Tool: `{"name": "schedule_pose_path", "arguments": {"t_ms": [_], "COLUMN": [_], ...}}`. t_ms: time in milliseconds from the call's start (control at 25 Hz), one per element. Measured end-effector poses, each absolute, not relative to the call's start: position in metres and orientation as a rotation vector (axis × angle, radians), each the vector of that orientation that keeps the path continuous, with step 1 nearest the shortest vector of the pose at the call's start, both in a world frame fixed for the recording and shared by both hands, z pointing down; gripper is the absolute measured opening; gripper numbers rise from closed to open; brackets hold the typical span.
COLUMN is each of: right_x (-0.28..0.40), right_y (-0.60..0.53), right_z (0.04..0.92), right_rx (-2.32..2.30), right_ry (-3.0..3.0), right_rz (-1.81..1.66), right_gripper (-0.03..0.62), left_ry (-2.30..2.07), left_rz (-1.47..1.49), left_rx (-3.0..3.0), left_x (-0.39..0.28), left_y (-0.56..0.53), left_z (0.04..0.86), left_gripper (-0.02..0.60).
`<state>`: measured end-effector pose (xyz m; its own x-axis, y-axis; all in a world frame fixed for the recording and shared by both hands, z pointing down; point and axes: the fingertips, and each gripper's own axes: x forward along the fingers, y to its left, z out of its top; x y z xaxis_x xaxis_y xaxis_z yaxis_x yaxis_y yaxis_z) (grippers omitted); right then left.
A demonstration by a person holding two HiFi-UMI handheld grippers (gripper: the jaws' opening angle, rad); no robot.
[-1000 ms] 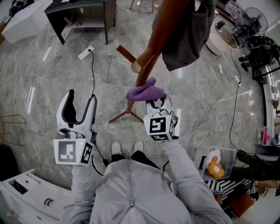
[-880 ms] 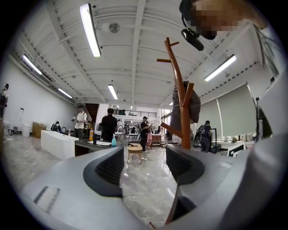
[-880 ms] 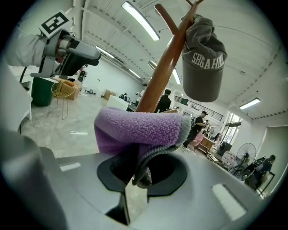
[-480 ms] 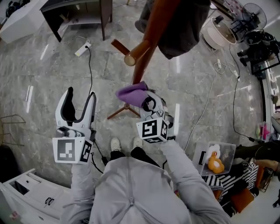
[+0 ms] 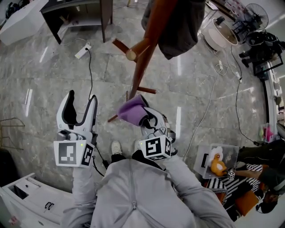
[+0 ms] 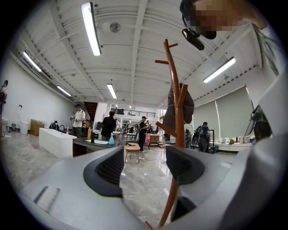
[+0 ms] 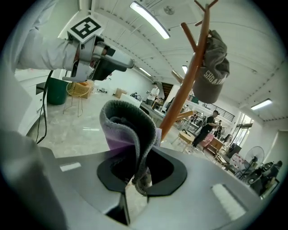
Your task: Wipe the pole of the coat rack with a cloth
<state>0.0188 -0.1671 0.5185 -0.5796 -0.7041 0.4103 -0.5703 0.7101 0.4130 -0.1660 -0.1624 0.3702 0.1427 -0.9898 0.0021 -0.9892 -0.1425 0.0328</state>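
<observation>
The brown coat rack pole (image 5: 147, 49) slants from the top of the head view to its legs on the floor. My right gripper (image 5: 141, 115) is shut on a folded purple cloth (image 5: 130, 109), held low by the foot of the pole; contact cannot be told. In the right gripper view the cloth (image 7: 128, 130) bulges out of the shut jaws, and the pole (image 7: 184, 90) rises just behind it. My left gripper (image 5: 83, 97) is open and holds nothing, well left of the pole. Its view shows the pole (image 6: 179, 121) past the right pad.
A dark grey cap (image 5: 178, 26) hangs on the rack. A power strip (image 5: 83, 50) and cables lie on the marble floor. A dark desk (image 5: 75, 13) stands top left, a white cabinet (image 5: 26, 200) bottom left, and a clear box with a toy duck (image 5: 216, 162) at right. Several people (image 6: 108, 126) stand far off.
My right gripper has carried the purple cloth down along the pole, toward its foot and closer to me. The left gripper has stayed in place, open.
</observation>
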Motion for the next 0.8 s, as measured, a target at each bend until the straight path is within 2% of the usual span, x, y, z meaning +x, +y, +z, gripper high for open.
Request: {"name": "schedule_pose_path", "arguments": {"t_ms": [520,640,800], "right_x": [0.112,0.105,0.072], "right_y": [-0.241,-0.262,-0.269], "right_z": [0.386,0.389,0.443], "right_rx": [1.459,1.401,1.026], "right_ry": [-2.414,-2.406,-2.324], "right_rz": [-0.409,-0.456,-0.594], "right_gripper": [0.052,0.052,0.052], "left_ry": [-2.037,-2.053,-2.076], "left_rz": [-0.041,-0.029,-0.012], "left_rx": [2.379,2.366,2.333], "left_x": [-0.151,-0.15,-0.149], "left_y": [-0.165,-0.167,-0.166], "left_z": [0.361,0.361,0.365], "left_gripper": [0.318,0.318,0.318]}}
